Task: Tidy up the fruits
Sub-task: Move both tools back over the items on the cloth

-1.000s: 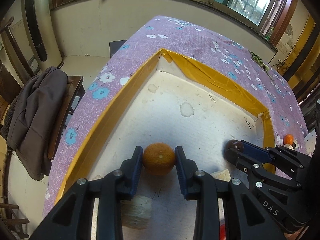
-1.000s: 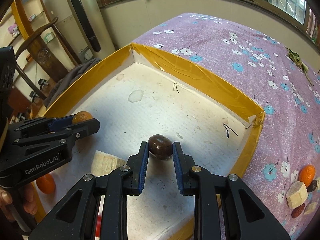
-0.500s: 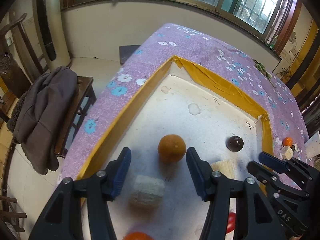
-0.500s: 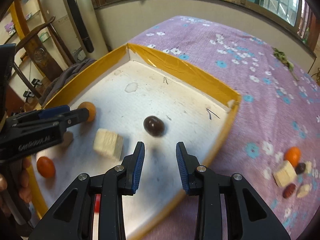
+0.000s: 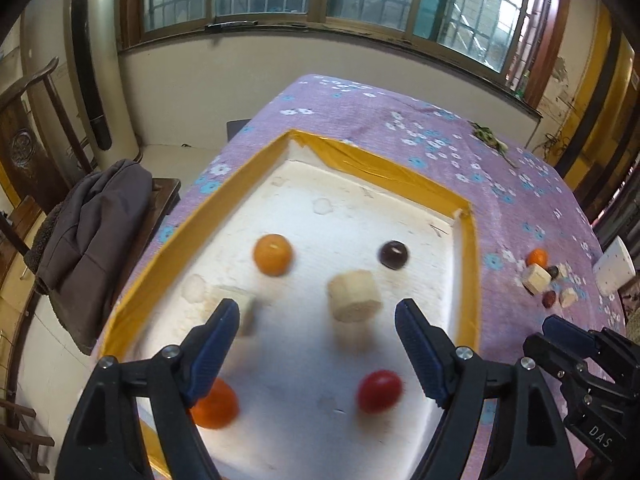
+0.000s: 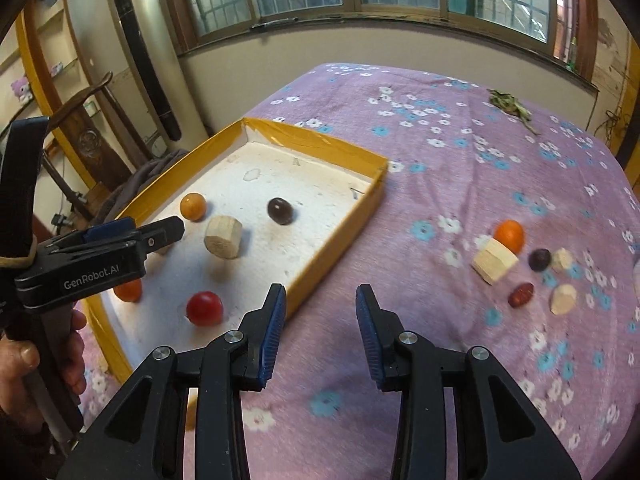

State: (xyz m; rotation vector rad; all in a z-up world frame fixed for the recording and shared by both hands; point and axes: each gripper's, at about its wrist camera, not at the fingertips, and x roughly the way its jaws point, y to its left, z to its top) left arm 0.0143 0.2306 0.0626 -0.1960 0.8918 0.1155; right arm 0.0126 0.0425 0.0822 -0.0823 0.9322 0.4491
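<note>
A yellow-rimmed white tray [image 5: 468, 248] [image 6: 340, 232] lies on the purple flowered cloth. In it lie an orange [image 5: 273, 254] [image 6: 193, 207], a dark brown fruit [image 5: 393, 255] [image 6: 280, 211], a red fruit [image 5: 379, 391] [image 6: 204, 308], another orange fruit [image 5: 214, 404] [image 6: 128, 290] and wooden blocks [image 5: 354, 296] [image 6: 223, 237]. My left gripper [image 5: 316, 344] [image 6: 160, 232] is open and empty above the tray. My right gripper [image 6: 320, 332] is open and empty over the cloth beside the tray's near right wall. Loose fruits lie on the cloth: an orange [image 6: 509, 235], a dark plum [image 6: 539, 259] and a red date [image 6: 521, 295].
Wooden blocks [image 6: 494, 260] lie among the loose fruits on the cloth. A white object [image 5: 614, 272] sits at the table's right edge. A chair with a grey coat [image 5: 92, 240] stands left of the table. Green leaves [image 6: 510, 104] lie at the far side.
Both grippers opened, let go of the orange and the dark fruit in the tray, and drew back. The right gripper has swung right, out over the cloth.
</note>
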